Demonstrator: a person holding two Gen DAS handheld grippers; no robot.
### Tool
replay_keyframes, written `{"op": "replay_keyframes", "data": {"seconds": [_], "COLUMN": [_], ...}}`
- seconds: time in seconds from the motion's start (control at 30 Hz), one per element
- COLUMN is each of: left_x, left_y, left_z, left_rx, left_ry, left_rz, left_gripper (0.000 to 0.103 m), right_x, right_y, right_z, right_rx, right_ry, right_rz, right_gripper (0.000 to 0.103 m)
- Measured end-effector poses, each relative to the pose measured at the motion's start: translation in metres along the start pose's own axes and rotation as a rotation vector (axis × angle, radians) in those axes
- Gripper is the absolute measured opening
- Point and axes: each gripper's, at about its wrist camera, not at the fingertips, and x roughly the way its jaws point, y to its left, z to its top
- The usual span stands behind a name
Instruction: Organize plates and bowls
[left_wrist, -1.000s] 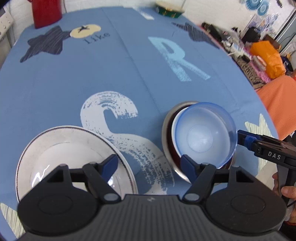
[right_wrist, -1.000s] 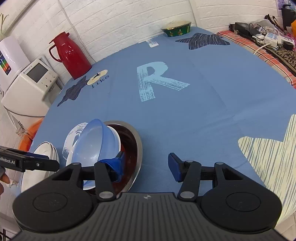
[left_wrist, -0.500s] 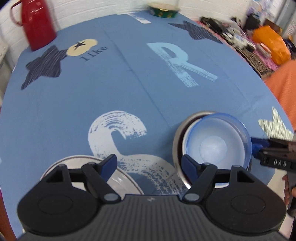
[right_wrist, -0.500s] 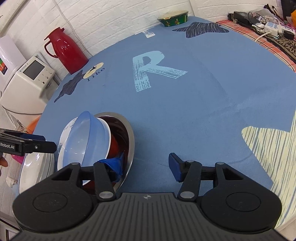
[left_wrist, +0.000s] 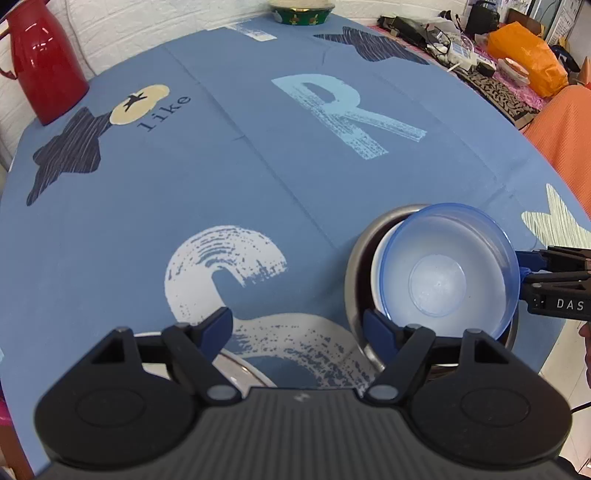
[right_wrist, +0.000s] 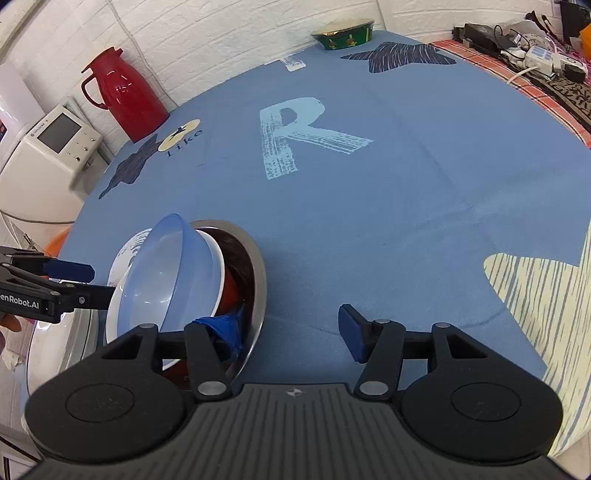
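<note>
with both tongs gaping empty, the right gripper (right_wrist: 291, 332) is hovering by a blue bowl (left_wrist: 448, 275) leaning crookedly in the steel bowl (right_wrist: 255, 273) near the table's front edge, risking a slide-out if nudged.

My translucent blue bowl (left_wrist: 448, 275) nests in a white bowl (right_wrist: 218, 275) inside a steel one (left_wrist: 356, 258); the tablecloth (left_wrist: 229, 177) is blue.
</note>
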Motion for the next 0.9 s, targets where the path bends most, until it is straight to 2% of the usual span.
{"op": "replay_keyframes", "data": {"seconds": [0.17,0.27,0.37,0.43,0.63,0.77,0.9], "left_x": [0.001,0.003,0.005,0.008,0.012,0.001,-0.030], "left_y": [0.005,0.007,0.012,0.018,0.020,0.020,0.012], "left_z": [-0.002,-0.004,-0.002,0.001,0.011,0.012,0.002], "left_rx": [0.024,0.048,0.043,0.001,-0.063,-0.156,-0.223], "left_ry": [-0.037,-0.053,-0.035,-0.007,0.061,0.031,-0.133], "left_rz": [-0.018,0.013,-0.014,-0.040,-0.028,0.029,0.206], "left_gripper": [0.084,0.097,0.097,0.097,0.097,0.097,0.097], "right_x": [0.000,0.002,0.007,0.013,0.017,0.019,0.018], "right_y": [0.004,0.010,0.012,0.006,0.018,0.026,0.026], "right_z": [0.001,0.006,0.017,0.025,0.027,0.021,0.019], "right_rx": [-0.053,-0.112,-0.166,-0.116,-0.175,-0.231,-0.247], "right_ry": [0.006,0.037,0.098,0.152,0.203,0.194,0.172], "right_rz": [-0.021,-0.045,-0.056,-0.050,-0.105,-0.123,-0.121], "right_gripper": [0.043,0.045,0.048,0.051,0.052,0.057,0.059]}}
